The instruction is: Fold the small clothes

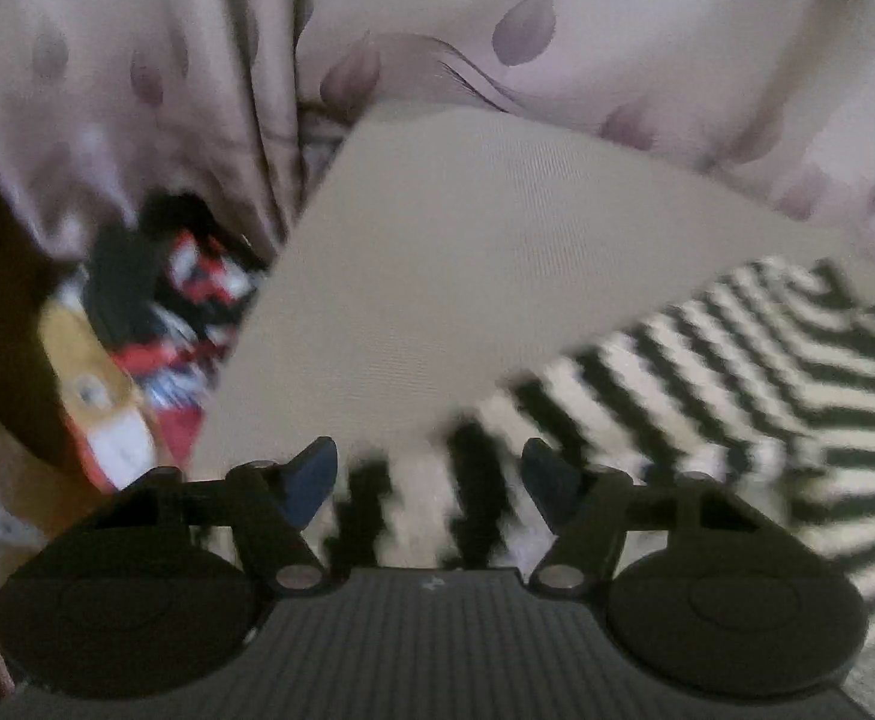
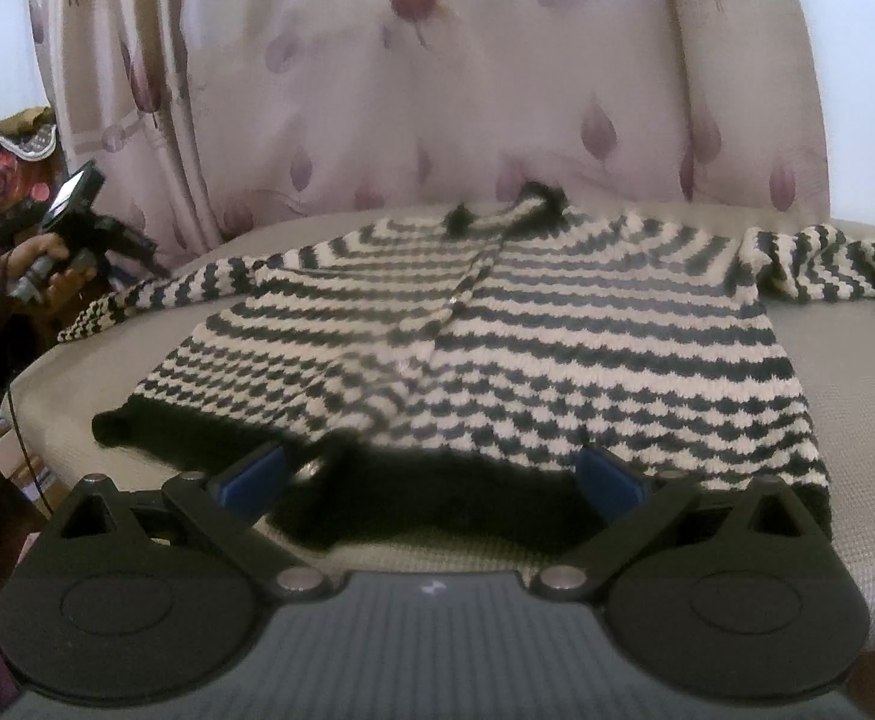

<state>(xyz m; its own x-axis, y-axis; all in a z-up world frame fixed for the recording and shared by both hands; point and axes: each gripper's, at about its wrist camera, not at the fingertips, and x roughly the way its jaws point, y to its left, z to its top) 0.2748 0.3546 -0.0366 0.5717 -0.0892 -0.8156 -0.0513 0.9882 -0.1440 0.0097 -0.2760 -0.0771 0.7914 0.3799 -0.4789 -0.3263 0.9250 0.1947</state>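
A black-and-cream striped knit cardigan lies flat, front up, on a beige cushioned surface, its black hem nearest the right wrist camera. My right gripper is open wide, its blue pads on either side of the hem, not pressing it. The left sleeve stretches out to the left. My left gripper points down at it. In the blurred left wrist view, the left gripper stands open over the striped sleeve, which lies between and beneath the blue fingertips.
A pale curtain with purple leaf prints hangs behind the surface. The right sleeve is bunched at the far right edge. Colourful red, white and yellow items lie below the surface's left edge. A person's hand holds the left gripper.
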